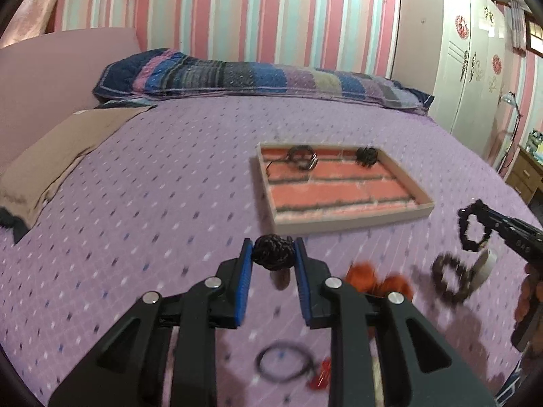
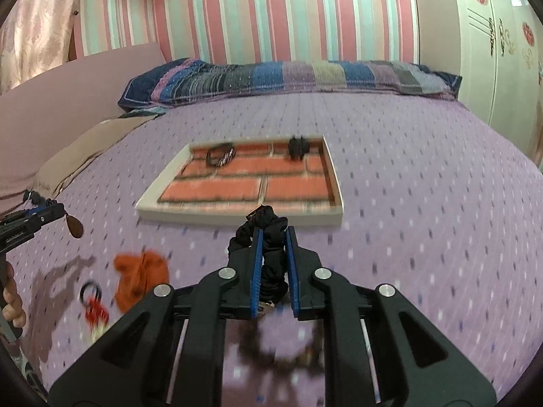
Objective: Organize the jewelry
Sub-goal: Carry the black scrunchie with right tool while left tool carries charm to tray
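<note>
Carrying both pieces toward tray (image 2: 336, 183): left gripper (image 1: 273, 254) clamped on dark knot (image 1: 272, 253), right gripper (image 2: 273, 237) pinching black scrunchie (image 2: 271, 234); best lowered gently into separate compartments.

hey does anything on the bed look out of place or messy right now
Yes. Only two dark pieces sit in the brick-pattern tray, both along its far edge. Loose items lie outside it on the bedspread: an orange scrunchie and a black ring with a red charm. Each claw, left and right, grips a dark piece.
</note>
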Available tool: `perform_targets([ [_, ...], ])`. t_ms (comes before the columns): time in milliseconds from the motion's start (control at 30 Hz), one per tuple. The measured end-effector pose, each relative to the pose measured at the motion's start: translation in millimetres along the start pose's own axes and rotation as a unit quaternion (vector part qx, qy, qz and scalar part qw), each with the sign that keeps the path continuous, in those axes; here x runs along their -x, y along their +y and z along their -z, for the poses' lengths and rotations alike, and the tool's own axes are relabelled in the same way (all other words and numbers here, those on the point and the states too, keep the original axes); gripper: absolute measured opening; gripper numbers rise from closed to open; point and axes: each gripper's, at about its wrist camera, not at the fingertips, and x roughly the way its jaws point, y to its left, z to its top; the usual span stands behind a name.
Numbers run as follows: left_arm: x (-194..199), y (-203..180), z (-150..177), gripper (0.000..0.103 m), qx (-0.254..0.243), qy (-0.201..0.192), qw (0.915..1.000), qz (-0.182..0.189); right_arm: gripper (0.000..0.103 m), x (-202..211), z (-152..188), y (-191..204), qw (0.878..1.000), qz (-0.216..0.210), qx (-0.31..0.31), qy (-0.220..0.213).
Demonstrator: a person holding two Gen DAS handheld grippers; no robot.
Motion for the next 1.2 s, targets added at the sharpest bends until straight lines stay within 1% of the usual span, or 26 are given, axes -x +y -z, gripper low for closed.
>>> perform_targets([
  [167,-38.5,-17.7,-47.2,0.025,-0.012,0.0,0.9999,0.011,0.014,-40.2,-44.2,-6.9,1.0,0.005,0.0,0.005],
  [233,-56.3,-21.4,-59.0,0.025,-0.009,0.004,0.9998,0.015,0.014,-61.2,-60.6,-9.2,1.0,0.008,0.001,0.011],
  [333,-93.5,-23.8,-74.6,0.025,0.004,0.021,0.9997,0.013,0.014,-88.5,-76.7,-10.4,1.0,0.014,0.001,0.019],
  [400,-115.3,-25.1,-82.1,0.025,0.007,0.033,0.9994,0.011,0.014,-115.4,-88.4,-11.8,0.999,0.018,0.002,0.033],
  [433,-132.3,-27.1,-87.6,0.025,0.008,0.044,0.9989,0.01,0.014,-129.7,-92.2,-13.2,0.999,0.016,-0.004,0.042],
  [633,-203.5,-35.1,-103.9,0.025,0.002,0.099,0.9951,0.007,0.014,-203.9,-109.0,-20.9,0.995,0.04,-0.014,0.092],
  [800,-252.6,-34.5,-109.6,0.025,0.008,0.142,0.9898,0.011,0.014,-245.6,-117.6,-32.5,0.99,0.067,-0.024,0.123],
  [967,-271.4,-32.6,-119.6,0.025,0.012,0.155,0.9879,0.01,0.014,-271.4,-116.2,-43.5,0.984,0.086,-0.028,0.153],
  [1100,-282.8,-35.0,-122.0,0.025,-0.008,0.162,0.9867,-0.014,0.014,-283.6,-112.1,-43.3,0.981,0.092,-0.02,0.17],
  [1200,-292.0,-34.2,-120.1,0.025,-0.012,0.174,0.9845,-0.02,0.014,-289.4,-109.3,-39.0,0.979,0.099,-0.004,0.178],
])
